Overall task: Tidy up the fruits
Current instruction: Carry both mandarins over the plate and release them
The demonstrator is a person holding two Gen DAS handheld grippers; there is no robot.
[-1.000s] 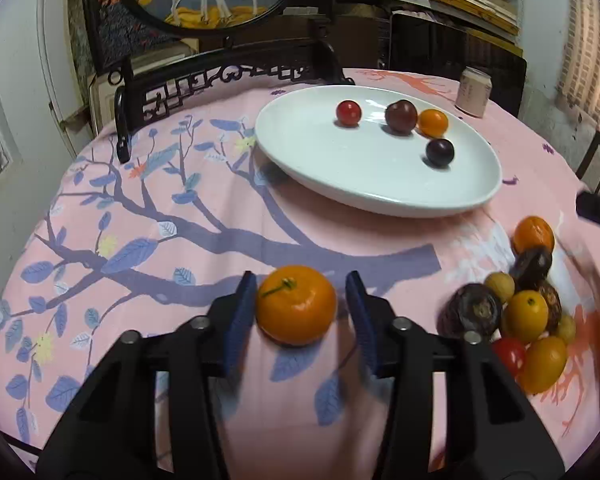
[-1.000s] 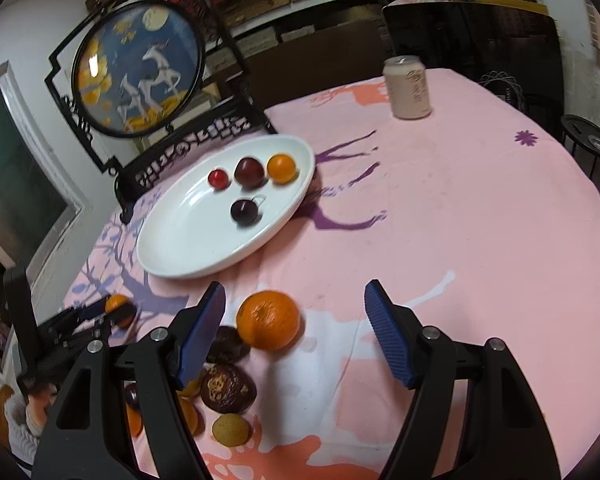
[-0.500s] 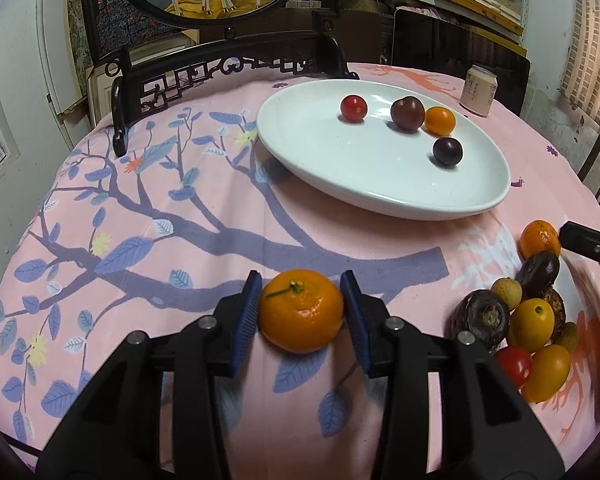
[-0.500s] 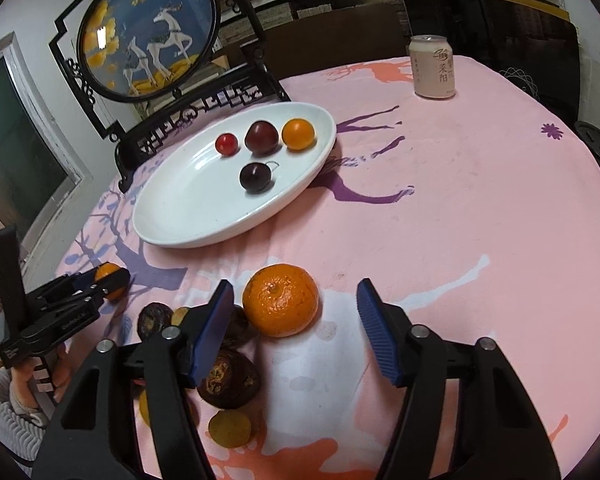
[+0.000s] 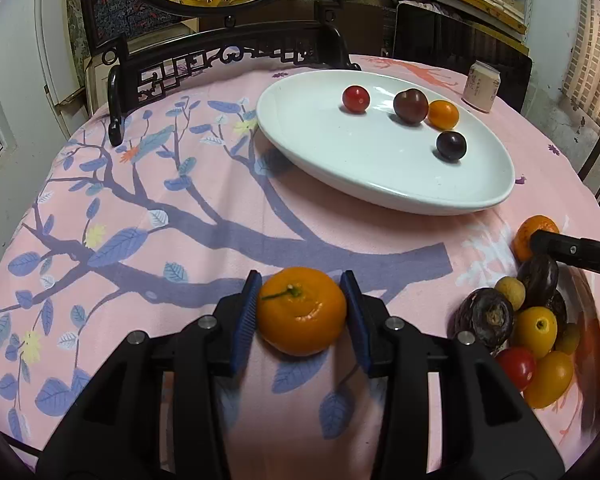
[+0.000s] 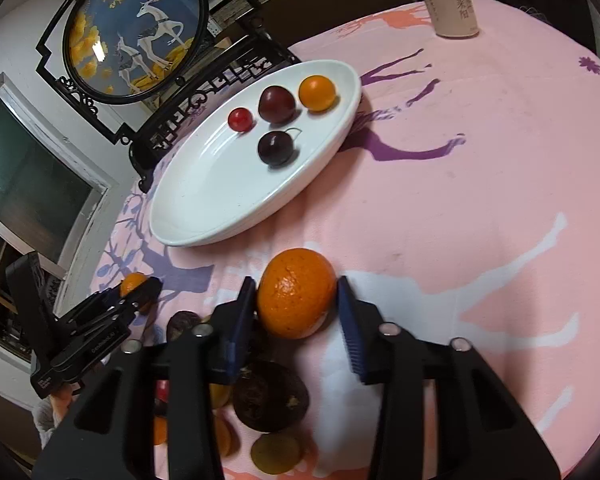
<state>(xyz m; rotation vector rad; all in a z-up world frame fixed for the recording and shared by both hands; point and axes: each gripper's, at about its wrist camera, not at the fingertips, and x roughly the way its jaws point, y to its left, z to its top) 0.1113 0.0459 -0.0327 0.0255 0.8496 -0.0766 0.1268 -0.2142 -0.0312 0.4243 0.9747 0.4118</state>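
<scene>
- Your left gripper (image 5: 302, 312) is clamped on a stemmed tangerine (image 5: 302, 311) resting on the pink tablecloth (image 5: 140, 184).
- Your right gripper (image 6: 296, 300) flanks an orange (image 6: 296, 292) beside the fruit pile (image 5: 528, 320); its right pad looks just clear, so I cannot tell whether it grips.
- The white plate (image 5: 340, 160) holds four small fruits.

1. The right gripper (image 6: 296, 300) has its blue pads against both sides of an orange (image 6: 297, 293) on the pink tablecloth (image 6: 480, 184).
2. Dark and yellow fruits (image 6: 270, 396) lie just beneath it.
3. A white plate (image 6: 204, 200) holds four fruits.
4. A can (image 6: 452, 4) stands near the table's far edge.
</scene>
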